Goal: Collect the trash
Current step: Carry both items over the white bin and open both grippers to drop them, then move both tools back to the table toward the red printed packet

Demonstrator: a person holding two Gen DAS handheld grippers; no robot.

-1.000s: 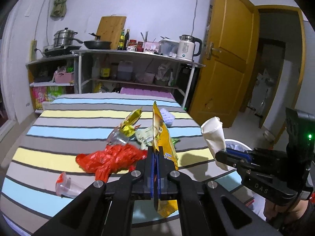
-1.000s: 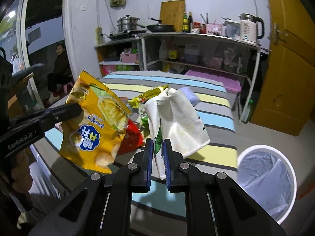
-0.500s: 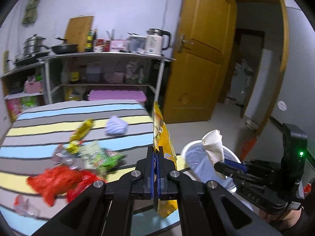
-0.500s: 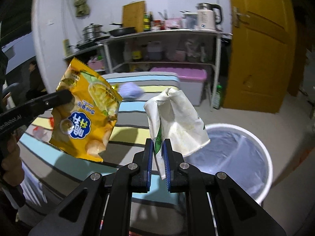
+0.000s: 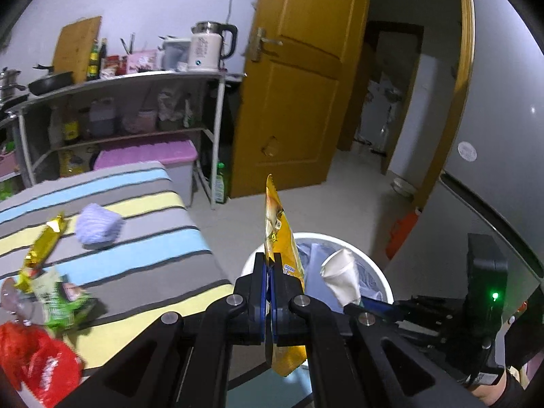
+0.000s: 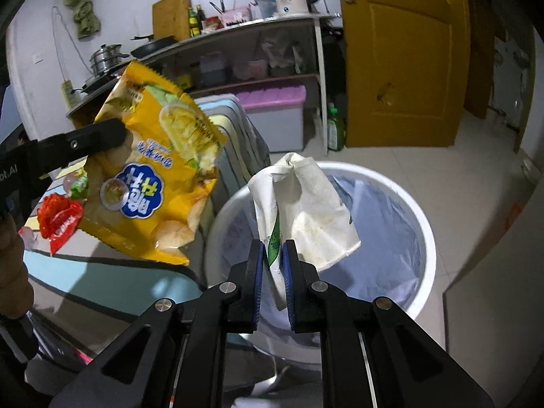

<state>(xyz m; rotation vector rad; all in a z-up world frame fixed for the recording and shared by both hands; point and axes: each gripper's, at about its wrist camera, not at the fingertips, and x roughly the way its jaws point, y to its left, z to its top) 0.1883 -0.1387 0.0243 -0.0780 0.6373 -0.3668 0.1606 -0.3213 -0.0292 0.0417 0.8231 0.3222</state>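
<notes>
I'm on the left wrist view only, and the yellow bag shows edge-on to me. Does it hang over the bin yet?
Observer: In the right wrist view the chip bag hangs mostly over the striped table's corner, left of the bin rim, not over the opening.
Operator: And the white thing in the other tongs?
Observer: The right tongs pinch a crumpled white paper bag with green print on it, right above the lined bin.
Operator: Is there anything in the bin?
Observer: Only the bluish liner shows; the bottom is hidden behind the paper bag.
</notes>
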